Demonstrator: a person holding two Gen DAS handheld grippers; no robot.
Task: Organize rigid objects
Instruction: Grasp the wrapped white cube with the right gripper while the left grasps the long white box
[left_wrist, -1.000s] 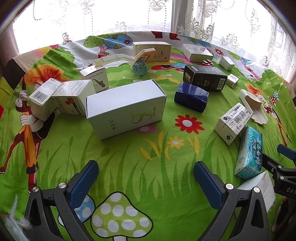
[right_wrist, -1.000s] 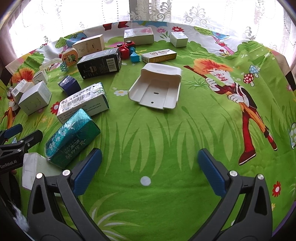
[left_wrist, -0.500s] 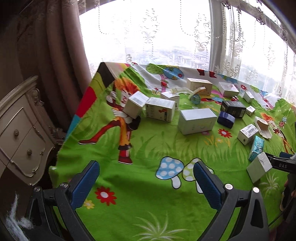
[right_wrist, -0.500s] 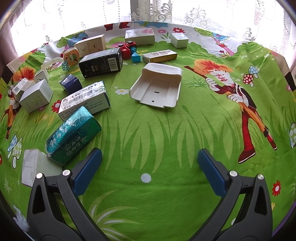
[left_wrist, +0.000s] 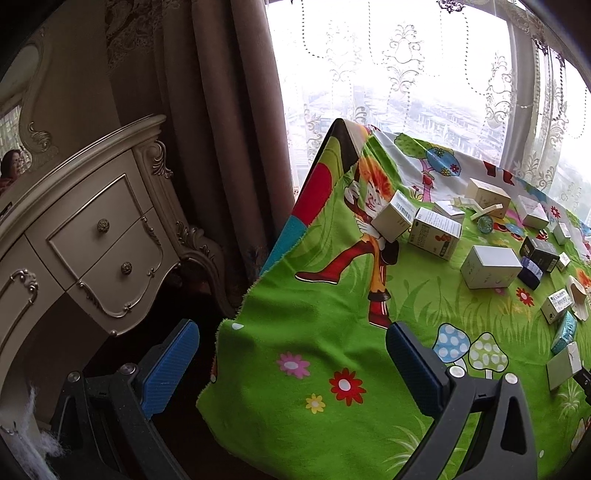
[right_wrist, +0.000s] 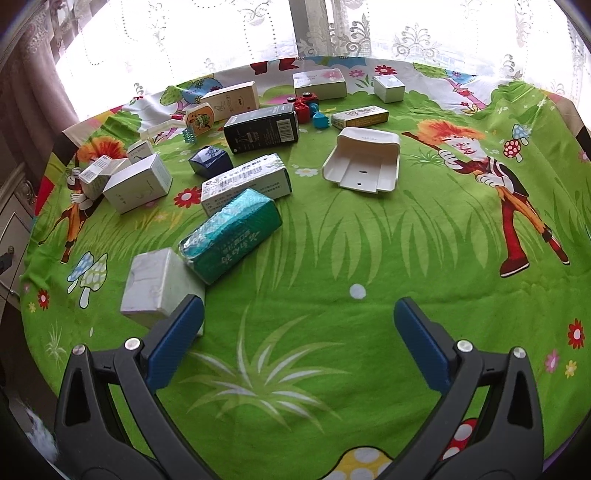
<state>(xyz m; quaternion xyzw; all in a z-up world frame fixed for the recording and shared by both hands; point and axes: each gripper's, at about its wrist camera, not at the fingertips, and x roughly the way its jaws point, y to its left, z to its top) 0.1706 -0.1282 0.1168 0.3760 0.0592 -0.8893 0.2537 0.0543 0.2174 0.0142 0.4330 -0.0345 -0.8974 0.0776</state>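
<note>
Several boxes lie scattered on the green cartoon tablecloth. In the right wrist view a teal wrapped box leans beside a grey-white box, with a barcoded white box, a black box and a white plastic tray further back. My right gripper is open and empty above the cloth's front part. My left gripper is open and empty, off the table's left front corner. From there a large white box shows far to the right.
A cream dresser with drawers stands left of the table, brown curtains behind it. The table's left edge drops to a dark floor. Lace-curtained windows run along the far side. Small toys sit near the back.
My left gripper has pulled back and swung left, away from the boxes, past the table's corner toward the dresser. My right gripper rose slightly; the left gripper left its view.
</note>
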